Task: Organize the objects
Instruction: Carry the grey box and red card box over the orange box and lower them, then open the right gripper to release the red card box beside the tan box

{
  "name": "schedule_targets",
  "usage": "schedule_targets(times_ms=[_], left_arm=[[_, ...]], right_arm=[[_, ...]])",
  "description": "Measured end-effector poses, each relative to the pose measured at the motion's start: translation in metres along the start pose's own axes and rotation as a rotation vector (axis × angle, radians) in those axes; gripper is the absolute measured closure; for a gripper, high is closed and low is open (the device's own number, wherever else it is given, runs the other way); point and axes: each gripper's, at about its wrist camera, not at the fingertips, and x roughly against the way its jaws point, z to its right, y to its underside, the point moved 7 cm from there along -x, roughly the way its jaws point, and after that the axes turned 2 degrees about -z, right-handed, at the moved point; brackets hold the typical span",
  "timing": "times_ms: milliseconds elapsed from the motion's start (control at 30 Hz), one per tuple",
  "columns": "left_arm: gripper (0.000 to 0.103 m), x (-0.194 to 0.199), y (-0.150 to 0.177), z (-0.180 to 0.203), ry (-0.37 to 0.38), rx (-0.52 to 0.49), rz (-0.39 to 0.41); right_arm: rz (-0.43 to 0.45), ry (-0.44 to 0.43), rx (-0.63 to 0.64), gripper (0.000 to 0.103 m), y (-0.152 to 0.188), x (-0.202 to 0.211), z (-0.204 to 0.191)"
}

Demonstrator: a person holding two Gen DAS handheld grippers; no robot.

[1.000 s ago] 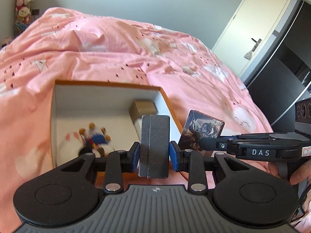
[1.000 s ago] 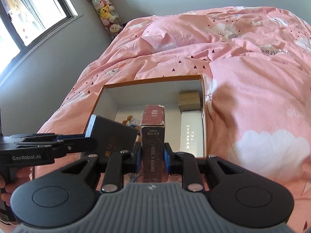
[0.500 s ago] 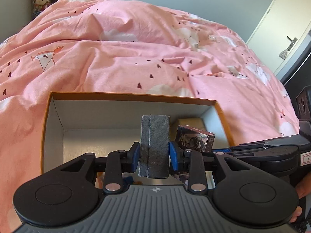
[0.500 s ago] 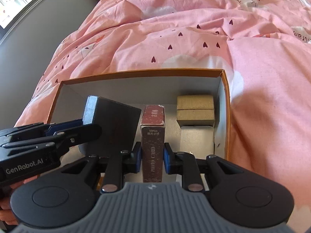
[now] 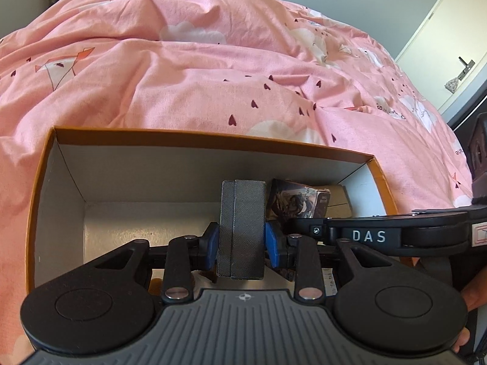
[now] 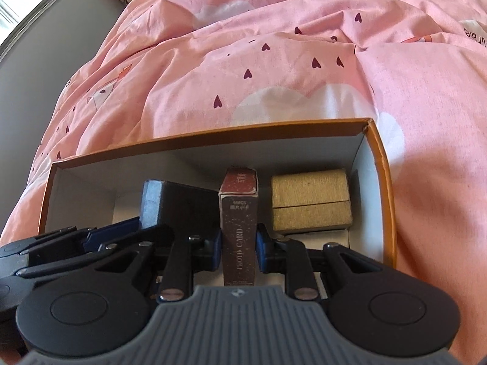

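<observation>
My left gripper (image 5: 242, 240) has its jaws clamped on a dark grey textured rectangular box (image 5: 242, 228); my right gripper (image 6: 239, 251) clamps a maroon photo-card box (image 6: 239, 228). Both hang inside the orange-rimmed white cardboard box (image 6: 304, 129) on the pink bed (image 6: 274, 60), beside a gold box (image 6: 310, 203).

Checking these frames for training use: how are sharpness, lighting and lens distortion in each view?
Left wrist view: sharp, daylit, box interior shaded; fisheye bends the box rim and bedding. Right wrist view: sharp near the card pack, bedding softer toward the top; window corner blown out, edges strongly curved.
</observation>
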Motion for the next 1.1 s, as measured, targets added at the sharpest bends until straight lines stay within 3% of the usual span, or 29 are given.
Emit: schedule_targets(times_ms=[500,600,767,933,1100], left_arm=[[0.066,-0.006,-0.002,0.004,-0.012,0.022,0.014],[0.066,-0.007,-0.002,0.006,-0.017,0.021,0.010],[0.066,-0.010,-0.004,0.011,-0.030,0.039,-0.002],[0.066,-0.014,-0.003,0.017,-0.035,0.044,-0.010],[0.066,-0.018,-0.003,0.024,-0.026,0.047,-0.016]], right_arm=[[0.045,-0.018,0.002,0.075,-0.007,0.008,0.003],[0.062,-0.017,0.051,0.075,-0.002,0.021,0.000],[-0.004,-0.010,0.142,0.075,0.025,0.034,-0.005],[-0.078,0.013,0.183,0.076,0.047,0.020,-0.002],[-0.054,0.063,0.197,0.085,0.046,0.004,0.005]])
